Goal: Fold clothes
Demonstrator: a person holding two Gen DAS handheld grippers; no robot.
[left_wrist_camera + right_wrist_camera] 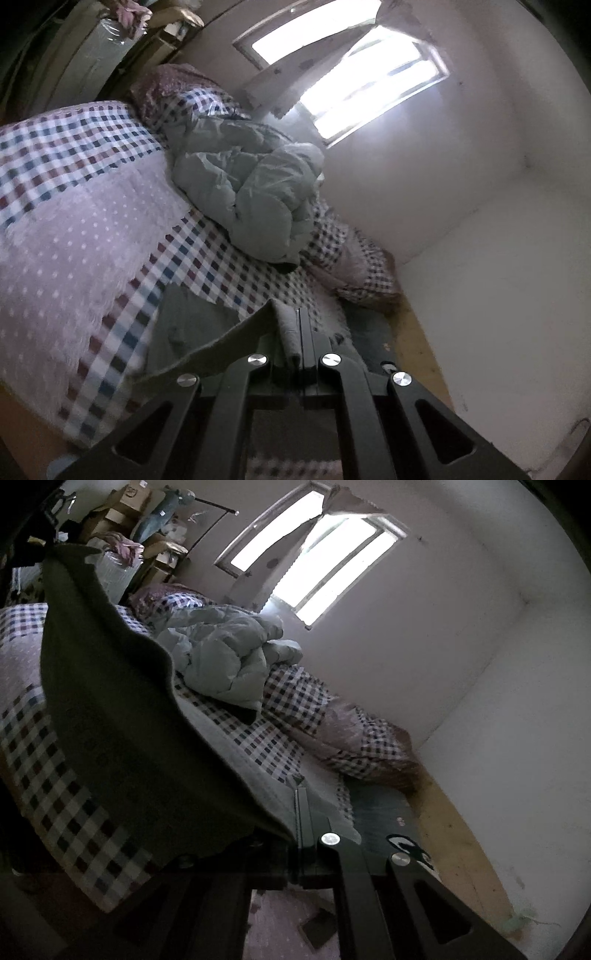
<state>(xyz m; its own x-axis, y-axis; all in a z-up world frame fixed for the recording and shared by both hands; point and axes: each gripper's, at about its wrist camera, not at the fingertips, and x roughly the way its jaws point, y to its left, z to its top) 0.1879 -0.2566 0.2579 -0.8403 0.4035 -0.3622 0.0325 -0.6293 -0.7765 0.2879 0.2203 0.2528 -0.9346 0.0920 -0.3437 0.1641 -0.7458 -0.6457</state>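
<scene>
Left wrist view: left gripper (298, 332) pinches a thick knit garment (207, 339) edge over the checked bedspread (74, 147), puffy duvet (251, 184) beyond. Right wrist view: right gripper (300, 812) clamps that draped, dark, felt-like garment (122, 720).

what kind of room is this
Most likely a bedroom in a home. A bed with a checked cover takes up most of the view, a crumpled pale puffy jacket or quilt lies on it, a pillow sits against the wall, and stacked cardboard boxes stand beside the window.
</scene>
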